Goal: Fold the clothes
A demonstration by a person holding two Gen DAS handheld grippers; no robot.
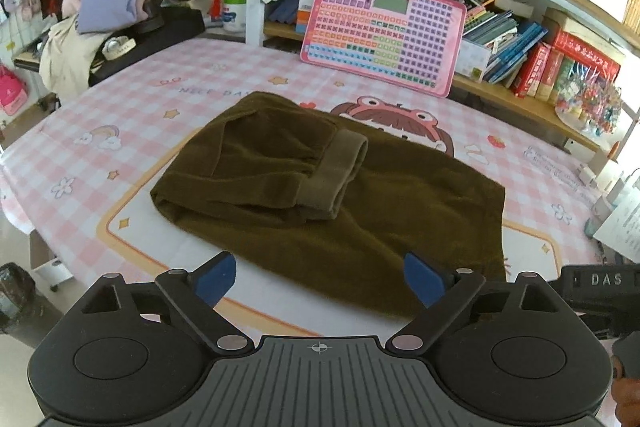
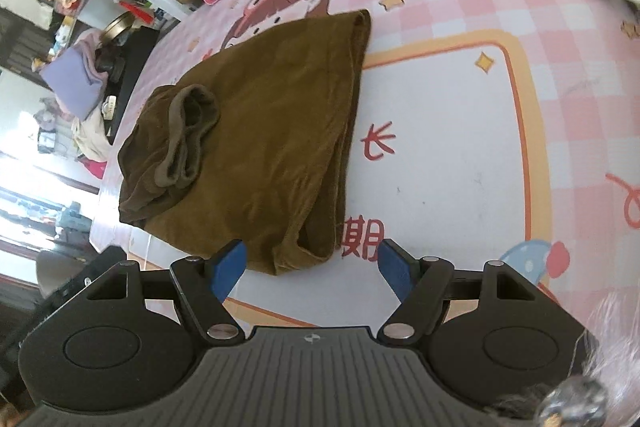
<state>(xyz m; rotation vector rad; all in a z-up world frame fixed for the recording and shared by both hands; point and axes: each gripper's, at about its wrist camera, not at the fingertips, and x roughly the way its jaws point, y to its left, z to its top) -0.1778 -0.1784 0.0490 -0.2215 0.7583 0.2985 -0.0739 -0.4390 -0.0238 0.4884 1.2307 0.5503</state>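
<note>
An olive-brown garment lies partly folded on the pink checked tablecloth, with a ribbed cuff folded over on top. It also shows in the right wrist view, cuff at its left. My left gripper is open and empty, hovering just above the garment's near edge. My right gripper is open and empty, its blue fingertips either side of the garment's near corner, not touching it.
A pink toy keyboard board leans on bookshelves behind the table. A pile of clothes and bags sits at the far left. Papers and a box lie at the right edge. The other gripper's body is close on the right.
</note>
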